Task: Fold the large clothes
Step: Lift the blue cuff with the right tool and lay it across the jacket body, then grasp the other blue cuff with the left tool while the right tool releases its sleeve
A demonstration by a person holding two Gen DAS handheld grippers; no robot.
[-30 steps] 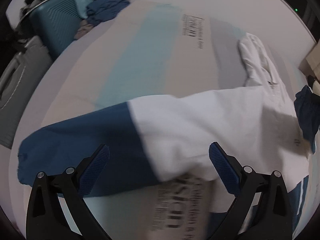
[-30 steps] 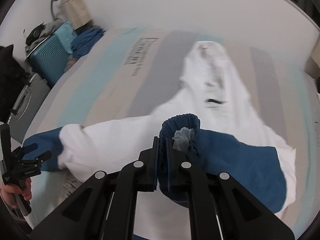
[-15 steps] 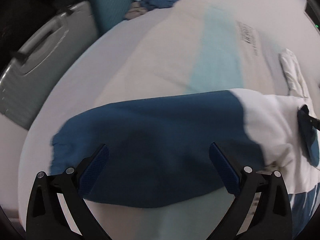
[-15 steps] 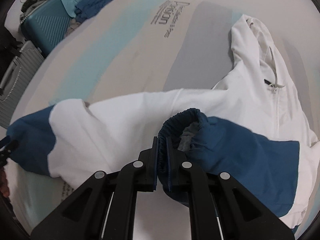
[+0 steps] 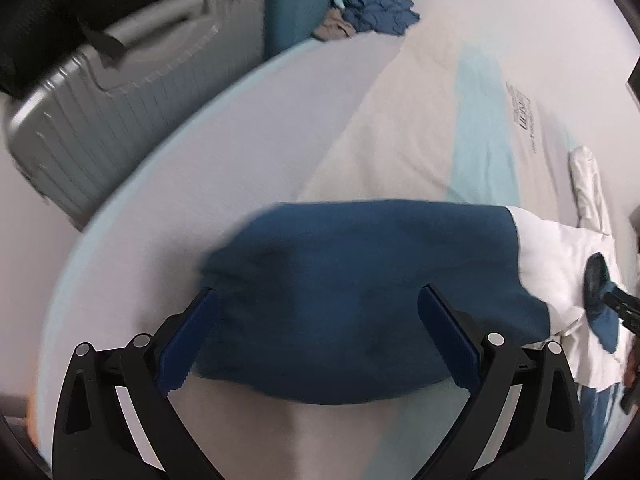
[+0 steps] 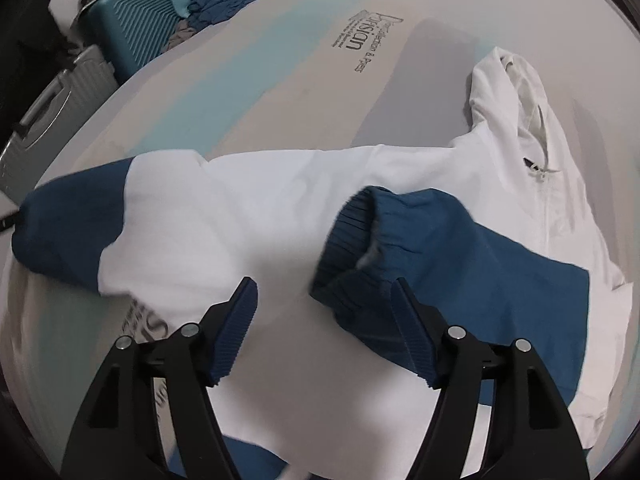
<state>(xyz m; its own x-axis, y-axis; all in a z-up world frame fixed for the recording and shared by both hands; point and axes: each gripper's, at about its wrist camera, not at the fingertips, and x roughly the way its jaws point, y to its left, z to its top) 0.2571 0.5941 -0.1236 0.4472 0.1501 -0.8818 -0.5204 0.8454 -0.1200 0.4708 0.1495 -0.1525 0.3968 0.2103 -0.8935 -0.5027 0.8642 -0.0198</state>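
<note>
The white-and-navy hoodie (image 6: pixel 280 200) lies spread on the bed (image 6: pixel 280 64), hood at the far right. One sleeve's navy cuff (image 6: pixel 352 232) rests on the chest, just ahead of the right gripper (image 6: pixel 320 312), whose fingers are spread and hold nothing. The other sleeve (image 5: pixel 360 280) stretches out leftward; the left gripper (image 5: pixel 320 332), also wide open, straddles it crosswise near the cuff, so that's probably the next grab.

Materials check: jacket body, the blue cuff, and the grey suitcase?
Jacket body: looks like soft matte knit or fleece, white, with loose rounded folds; exact fabric unclear. Blue cuff: ribbed knit, judging by its parallel ridges. Grey suitcase: likely hard plastic shell, grooved panels with slight sheen.
</note>
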